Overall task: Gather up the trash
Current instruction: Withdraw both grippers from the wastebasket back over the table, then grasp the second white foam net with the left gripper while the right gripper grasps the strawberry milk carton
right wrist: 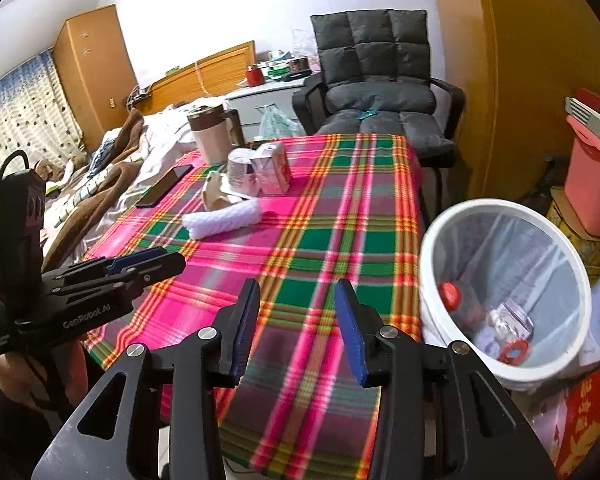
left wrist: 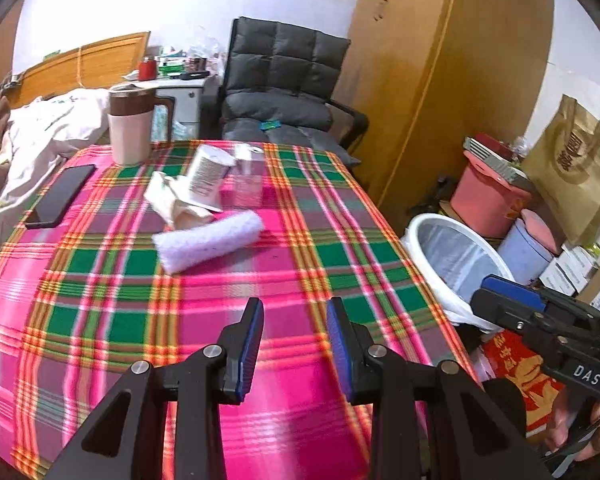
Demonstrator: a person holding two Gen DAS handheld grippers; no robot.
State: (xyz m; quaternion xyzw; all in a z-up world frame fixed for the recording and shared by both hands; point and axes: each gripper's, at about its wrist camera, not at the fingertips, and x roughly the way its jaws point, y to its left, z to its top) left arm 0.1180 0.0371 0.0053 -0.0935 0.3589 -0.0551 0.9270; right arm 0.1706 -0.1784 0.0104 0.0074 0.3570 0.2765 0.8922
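White rolled towel (left wrist: pixel 208 245) lies crosswise ahead on the plaid worktop (left wrist: pixel 340 216); left gripper (left wrist: pixel 295 344) nearer, both grippers' jaws spread, empty.

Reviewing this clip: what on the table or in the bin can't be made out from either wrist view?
- Printed label on the tipped can: too blurred in both views.
- Small carton: half hidden behind the can in the left wrist view; print unreadable.
- Bin contents: left wrist view shows only liner; right wrist view shows a red-capped bottle and blurred wrappers.
- Beige crumpled item: identity unclear.
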